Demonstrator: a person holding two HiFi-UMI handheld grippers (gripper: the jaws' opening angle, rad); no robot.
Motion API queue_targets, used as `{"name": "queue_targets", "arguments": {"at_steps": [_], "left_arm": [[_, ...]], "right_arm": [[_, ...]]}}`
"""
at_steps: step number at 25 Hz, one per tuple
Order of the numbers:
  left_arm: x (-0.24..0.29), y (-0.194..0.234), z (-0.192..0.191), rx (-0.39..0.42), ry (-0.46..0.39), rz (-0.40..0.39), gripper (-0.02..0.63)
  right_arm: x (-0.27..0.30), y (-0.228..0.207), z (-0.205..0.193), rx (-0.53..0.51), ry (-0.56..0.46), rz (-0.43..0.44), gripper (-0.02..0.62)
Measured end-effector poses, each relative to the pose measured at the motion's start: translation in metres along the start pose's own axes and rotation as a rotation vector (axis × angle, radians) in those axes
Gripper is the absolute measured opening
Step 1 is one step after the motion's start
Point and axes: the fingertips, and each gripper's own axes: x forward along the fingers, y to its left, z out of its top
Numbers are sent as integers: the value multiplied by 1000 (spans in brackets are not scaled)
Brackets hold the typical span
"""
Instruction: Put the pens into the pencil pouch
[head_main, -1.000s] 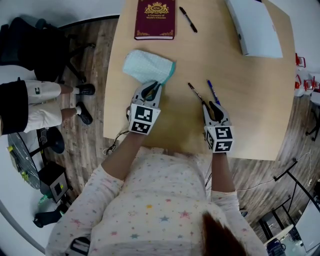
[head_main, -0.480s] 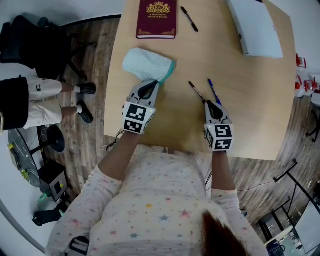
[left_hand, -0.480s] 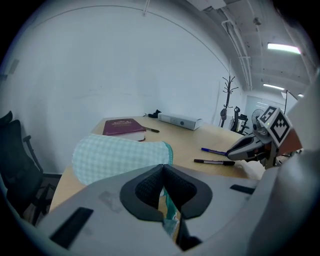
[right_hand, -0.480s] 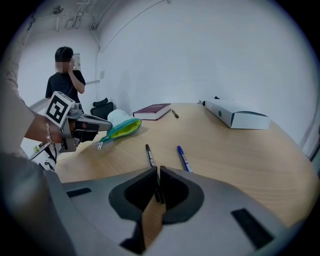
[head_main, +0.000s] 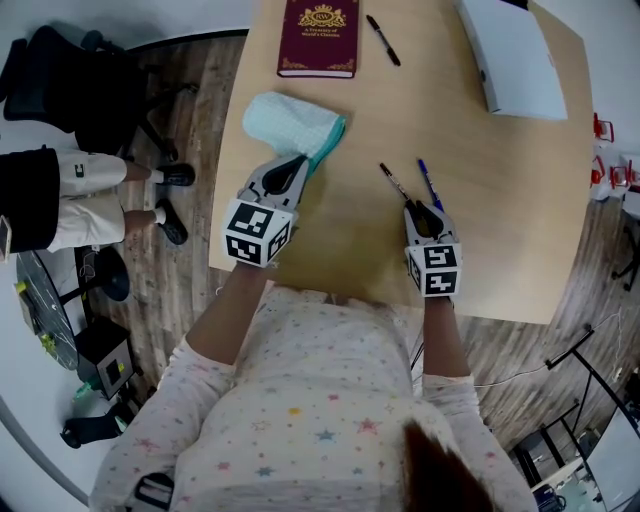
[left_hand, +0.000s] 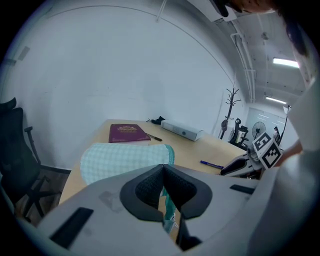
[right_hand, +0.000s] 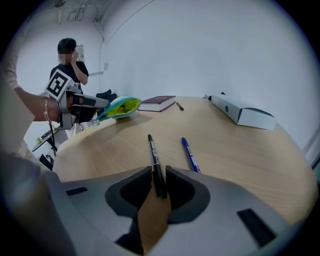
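The pale green checked pouch (head_main: 290, 125) lies near the table's left edge, its teal-lined mouth toward me. My left gripper (head_main: 298, 165) is shut on the teal lip of that mouth, and the left gripper view shows the fabric (left_hand: 125, 157) pinched between the pads and raised. My right gripper (head_main: 418, 207) is shut on the near end of a black pen (head_main: 393, 183), which lies on the wood and shows between the pads (right_hand: 152, 152) in the right gripper view. A blue pen (head_main: 428, 184) lies just to its right. Another black pen (head_main: 382, 40) lies at the far side.
A maroon book (head_main: 320, 38) sits at the far edge beside the far pen. A long white box (head_main: 510, 55) lies at the far right. Left of the table (head_main: 500, 250) stand a person (head_main: 50, 200) and a black chair (head_main: 70, 80).
My left gripper closed on the pouch's lip and rose, drawing back toward the near left with the fabric. The right gripper stayed at the black pen.
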Motion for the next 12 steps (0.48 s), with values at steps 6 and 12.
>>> {"name": "queue_targets", "arguments": {"at_steps": [6,12], "left_arm": [[-3,1,4,0,0,-7,12],[-8,3,10,-12,-5,-3,12]], "right_arm": [[2,-1,-2,-10,27,4,63],[-3,-2,1,18,24,22,60]]}}
